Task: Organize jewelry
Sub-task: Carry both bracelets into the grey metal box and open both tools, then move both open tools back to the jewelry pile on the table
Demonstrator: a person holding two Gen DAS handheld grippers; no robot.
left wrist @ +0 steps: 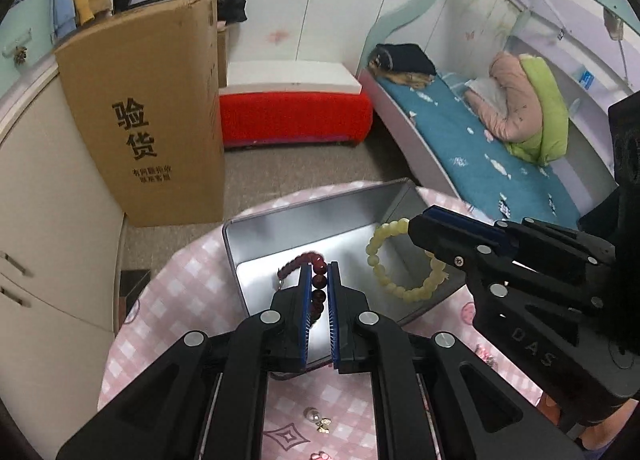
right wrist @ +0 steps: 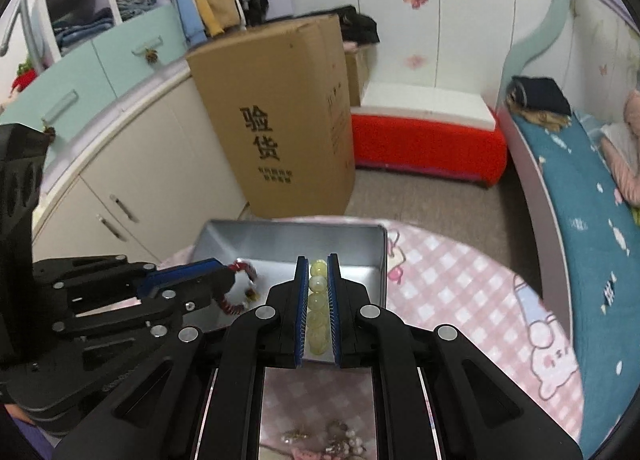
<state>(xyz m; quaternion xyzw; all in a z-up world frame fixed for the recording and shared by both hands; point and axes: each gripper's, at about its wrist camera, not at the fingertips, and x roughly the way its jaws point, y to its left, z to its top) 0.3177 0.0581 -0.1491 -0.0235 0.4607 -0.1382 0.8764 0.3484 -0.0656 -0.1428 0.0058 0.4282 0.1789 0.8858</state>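
Note:
An open silver tin box (left wrist: 304, 215) (right wrist: 280, 240) stands on a round table with a pink checked cloth (left wrist: 188, 284). My left gripper (left wrist: 319, 272) is shut on a dark red bead bracelet (left wrist: 316, 276) and holds it over the box; the bracelet shows as red beads (right wrist: 240, 268) in the right wrist view. My right gripper (right wrist: 318, 264) (left wrist: 416, 219) is shut on a pale yellow bead bracelet (right wrist: 318, 300) (left wrist: 384, 260), which hangs over the box's right half.
A pearl earring with a gold piece (left wrist: 318, 420) lies on the cloth near me. More small jewelry (right wrist: 324, 436) lies under the right gripper. A tall cardboard box (left wrist: 152, 119), a red bench (left wrist: 292, 111) and a bed (left wrist: 500, 147) stand beyond the table.

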